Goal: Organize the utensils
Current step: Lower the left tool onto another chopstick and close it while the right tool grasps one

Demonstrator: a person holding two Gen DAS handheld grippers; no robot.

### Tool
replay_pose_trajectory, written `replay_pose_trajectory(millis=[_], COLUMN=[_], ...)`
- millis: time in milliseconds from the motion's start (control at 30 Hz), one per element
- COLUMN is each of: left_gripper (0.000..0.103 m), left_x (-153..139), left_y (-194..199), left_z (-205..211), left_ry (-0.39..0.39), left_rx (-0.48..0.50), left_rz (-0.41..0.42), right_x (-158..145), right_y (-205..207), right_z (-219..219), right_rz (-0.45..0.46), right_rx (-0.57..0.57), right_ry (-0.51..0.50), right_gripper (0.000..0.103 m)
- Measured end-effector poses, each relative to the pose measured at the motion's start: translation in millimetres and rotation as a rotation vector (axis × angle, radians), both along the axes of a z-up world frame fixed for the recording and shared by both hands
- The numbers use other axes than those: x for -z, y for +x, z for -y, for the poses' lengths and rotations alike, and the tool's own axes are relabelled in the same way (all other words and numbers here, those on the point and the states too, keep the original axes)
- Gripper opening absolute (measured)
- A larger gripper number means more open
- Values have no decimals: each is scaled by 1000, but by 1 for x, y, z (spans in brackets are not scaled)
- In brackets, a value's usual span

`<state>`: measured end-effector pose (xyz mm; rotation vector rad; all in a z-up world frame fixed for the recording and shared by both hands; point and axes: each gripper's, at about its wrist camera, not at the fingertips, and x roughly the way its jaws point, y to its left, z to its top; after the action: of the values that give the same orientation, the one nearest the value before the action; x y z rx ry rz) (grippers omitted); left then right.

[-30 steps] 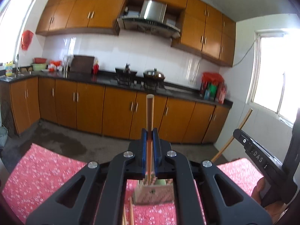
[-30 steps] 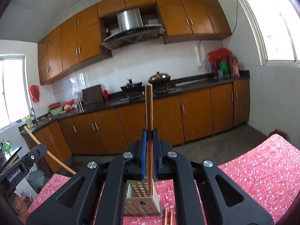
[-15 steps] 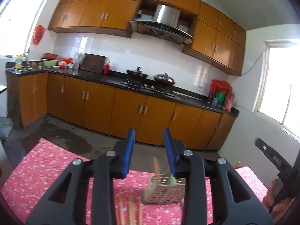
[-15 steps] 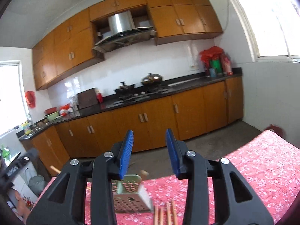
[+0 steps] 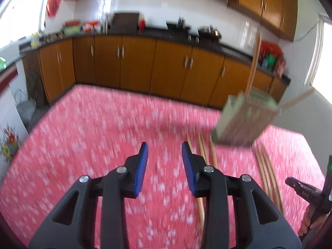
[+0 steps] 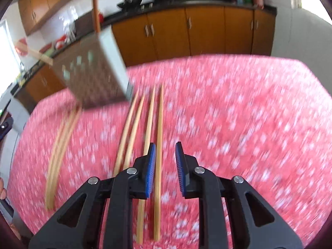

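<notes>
Chopsticks (image 6: 159,145) lie on the red floral tablecloth (image 6: 238,124), one running up between the right gripper (image 6: 165,151)'s narrowly parted, just-closing, empty fingers; left gripper (image 5: 165,151) likewise gapes empty. Beyond stands the perforated utensil holder (image 6: 93,72), chopsticks inside.

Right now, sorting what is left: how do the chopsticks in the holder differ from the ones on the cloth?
The chopsticks in the holder stand up from the perforated holder; the chopsticks on the cloth lie flat on the red cloth. The standing ones lean apart; the flat ones run roughly side by side. All look alike: plain wood.
</notes>
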<state>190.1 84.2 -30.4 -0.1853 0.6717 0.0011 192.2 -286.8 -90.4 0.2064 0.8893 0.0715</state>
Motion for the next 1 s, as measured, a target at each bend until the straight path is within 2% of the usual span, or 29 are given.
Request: replay_pose_trajectory(millis=[67, 167, 200, 233, 300, 400, 533, 733, 1000], left_gripper=[34, 32, 30, 28, 23, 19, 15, 13, 9], left_x=[18, 35, 39, 43, 48, 56, 64, 80, 78], left_y=[-4, -9, -10, -10, -12, -15, -16, -15, -11], left_z=[4, 13, 17, 20, 29, 43, 57, 70, 69], left_ry=[-12, -20, -24, -25, -22, -27, -4, 46, 104], left_rx=[25, 61, 79, 97, 128, 178, 225, 244, 206], left_rz=[-51, -84, -93, -101, -117, -145, -174, -231, -222], right_x=[9, 12, 14, 14, 15, 14, 15, 14, 14], right_y=[-4, -6, -6, -5, -2, -1, -3, -7, -13], right_z=[-5, -13, -13, -13, -9, 5, 8, 9, -1], right_rz=[-12, -19, -25, -19, -22, -31, -30, -26, -17], right_rx=[-10, -17, -13, -5, 42, 113, 110, 107, 68], right_ry=[-10, -59, -78, -95, -119, -103, -110, -112, -125], right_gripper=[21, 20, 16, 8, 8, 8, 8, 8, 8])
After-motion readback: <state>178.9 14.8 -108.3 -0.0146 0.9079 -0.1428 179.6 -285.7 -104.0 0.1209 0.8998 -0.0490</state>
